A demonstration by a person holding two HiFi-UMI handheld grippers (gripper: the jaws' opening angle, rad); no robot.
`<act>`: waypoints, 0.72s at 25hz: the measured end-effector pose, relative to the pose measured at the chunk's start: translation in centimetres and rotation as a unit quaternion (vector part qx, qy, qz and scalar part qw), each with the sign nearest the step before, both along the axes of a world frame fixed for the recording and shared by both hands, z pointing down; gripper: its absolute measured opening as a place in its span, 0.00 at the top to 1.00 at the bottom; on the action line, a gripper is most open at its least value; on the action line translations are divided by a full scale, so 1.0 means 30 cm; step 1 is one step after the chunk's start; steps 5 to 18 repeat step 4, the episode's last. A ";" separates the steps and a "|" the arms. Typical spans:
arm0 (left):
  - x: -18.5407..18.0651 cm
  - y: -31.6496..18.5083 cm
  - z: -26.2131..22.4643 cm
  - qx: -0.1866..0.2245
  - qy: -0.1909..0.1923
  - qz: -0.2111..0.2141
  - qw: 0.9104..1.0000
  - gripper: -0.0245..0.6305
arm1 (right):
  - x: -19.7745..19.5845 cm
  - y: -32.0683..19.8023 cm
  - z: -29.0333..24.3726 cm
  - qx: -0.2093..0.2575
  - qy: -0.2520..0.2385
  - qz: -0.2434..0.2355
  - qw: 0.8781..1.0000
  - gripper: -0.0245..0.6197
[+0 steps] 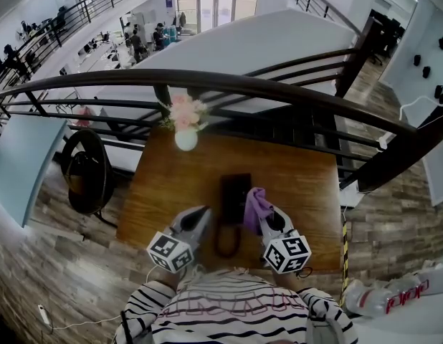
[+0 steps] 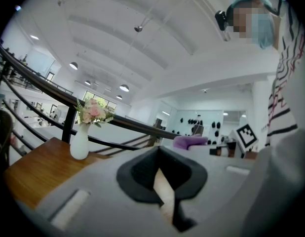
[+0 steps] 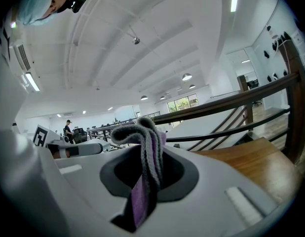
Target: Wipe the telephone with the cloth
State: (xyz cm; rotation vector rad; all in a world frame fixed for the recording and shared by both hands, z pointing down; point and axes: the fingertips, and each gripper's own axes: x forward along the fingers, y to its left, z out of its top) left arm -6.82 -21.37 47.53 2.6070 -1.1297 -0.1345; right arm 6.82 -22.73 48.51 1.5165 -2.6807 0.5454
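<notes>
On the wooden table (image 1: 300,181), set against a dark railing (image 1: 229,82), a black telephone (image 1: 234,192) lies near the middle, its length running away from the person. Its cord (image 1: 225,244) curls in a loop toward the near edge. The person's striped shirt (image 1: 232,314) fills the bottom of the head view, and both tools reach forward from it over the near half of the table. They stand side by side with the cord loop between them, and their marker cubes sit closest to the body. Both are tipped upward, since each gripper view takes in far more ceiling than tabletop. The left tool (image 1: 202,213) points at the near left corner of the telephone. Its jaws are drawn together to a thin slit with nothing caught in them, and it sits just beside the telephone without clearly touching it. The right tool (image 1: 267,218) is clenched on a purple and grey cloth (image 3: 142,132), which bunches above the jaws and trails down between them. In the head view the cloth sits just beside the telephone's right edge, and whether the two touch cannot be told. A white vase (image 1: 186,139) of pink flowers stands at the far edge, well apart from both tools.
</notes>
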 end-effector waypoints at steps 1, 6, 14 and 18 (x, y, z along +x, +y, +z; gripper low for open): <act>0.001 0.000 -0.001 -0.001 0.000 0.000 1.000 0.96 | 0.000 -0.001 -0.001 0.000 0.000 0.000 1.000 0.88; 0.004 0.003 -0.005 -0.002 0.001 0.000 1.000 0.96 | 0.002 -0.001 -0.007 -0.001 0.000 0.000 1.000 0.88; 0.004 0.003 -0.005 -0.002 0.001 0.000 1.000 0.96 | 0.002 -0.001 -0.007 -0.001 0.000 0.000 1.000 0.88; 0.004 0.003 -0.005 -0.002 0.001 0.000 1.000 0.96 | 0.002 -0.001 -0.007 -0.001 0.000 0.000 1.000 0.88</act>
